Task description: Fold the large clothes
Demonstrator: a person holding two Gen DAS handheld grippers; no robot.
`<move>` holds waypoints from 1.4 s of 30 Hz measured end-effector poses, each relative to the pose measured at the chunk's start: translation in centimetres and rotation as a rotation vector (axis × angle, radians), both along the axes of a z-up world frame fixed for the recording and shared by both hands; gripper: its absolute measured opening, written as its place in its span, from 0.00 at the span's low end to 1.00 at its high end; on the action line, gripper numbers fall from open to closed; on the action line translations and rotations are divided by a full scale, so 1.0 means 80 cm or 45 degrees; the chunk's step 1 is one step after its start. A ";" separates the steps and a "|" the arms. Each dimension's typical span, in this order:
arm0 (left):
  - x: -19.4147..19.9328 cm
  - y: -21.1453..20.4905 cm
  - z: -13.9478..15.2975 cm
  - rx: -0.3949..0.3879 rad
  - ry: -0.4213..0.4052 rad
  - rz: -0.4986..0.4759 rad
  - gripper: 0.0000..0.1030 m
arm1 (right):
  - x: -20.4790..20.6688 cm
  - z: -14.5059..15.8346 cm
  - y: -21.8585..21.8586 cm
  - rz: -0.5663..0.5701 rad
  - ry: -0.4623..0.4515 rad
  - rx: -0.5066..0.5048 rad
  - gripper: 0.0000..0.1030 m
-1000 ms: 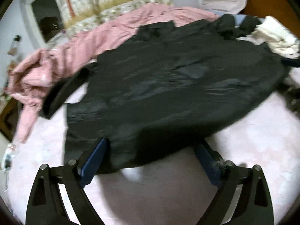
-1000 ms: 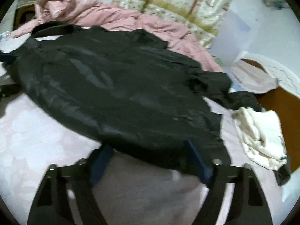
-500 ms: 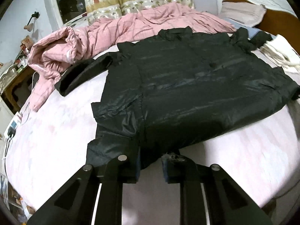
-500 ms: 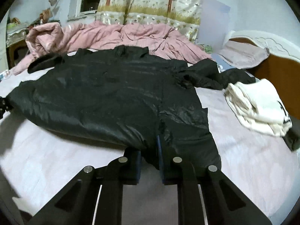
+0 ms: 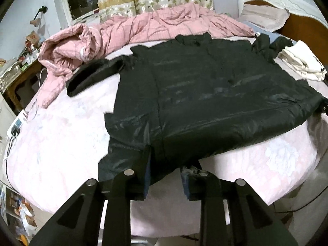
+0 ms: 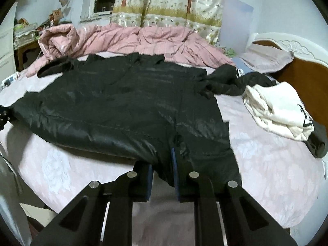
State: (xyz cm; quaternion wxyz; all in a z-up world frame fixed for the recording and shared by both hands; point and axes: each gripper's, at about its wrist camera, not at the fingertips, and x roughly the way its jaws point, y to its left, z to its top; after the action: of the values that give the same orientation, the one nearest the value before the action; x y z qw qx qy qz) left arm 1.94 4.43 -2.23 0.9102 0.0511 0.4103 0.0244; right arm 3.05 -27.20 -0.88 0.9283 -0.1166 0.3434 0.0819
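Observation:
A large black padded jacket (image 5: 205,102) lies spread flat on the pink bed sheet (image 5: 61,143), its near hem toward me. My left gripper (image 5: 166,164) has the hem's left part bunched between its blue pads; its jaws are opening slightly, with the cloth still gripped and raised a little. In the right wrist view the same jacket (image 6: 123,106) stretches away, and my right gripper (image 6: 163,162) is shut on the hem's right part. One sleeve (image 5: 92,75) sticks out to the far left.
A rumpled pink quilt (image 5: 143,26) is heaped along the far side. Folded white clothing (image 6: 276,110) and a dark bundle (image 6: 317,143) lie at the right by the wooden headboard (image 6: 297,75). A power strip (image 5: 16,125) sits at the bed's left edge.
Both grippers went from wide open around the hem to closed on it, then drew back and upward. The left jaws now stand a little wider than half a second ago.

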 end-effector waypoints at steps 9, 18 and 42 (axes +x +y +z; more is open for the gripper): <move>0.087 0.015 0.060 -0.049 -0.074 -0.039 0.37 | 0.094 0.058 0.005 0.017 -0.015 0.070 0.17; 0.213 0.031 0.029 0.006 0.028 -0.020 0.40 | 0.243 0.036 0.022 0.019 0.135 0.111 0.27; 0.170 0.060 0.051 -0.103 -0.422 -0.021 0.89 | 0.213 0.040 -0.069 -0.210 -0.255 0.366 0.83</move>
State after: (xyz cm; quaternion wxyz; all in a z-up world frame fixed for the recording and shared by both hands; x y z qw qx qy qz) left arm 15.56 9.21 1.82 0.9668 0.0132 0.2549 0.0085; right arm 20.10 -32.75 2.35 0.9685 0.0382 0.2424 0.0418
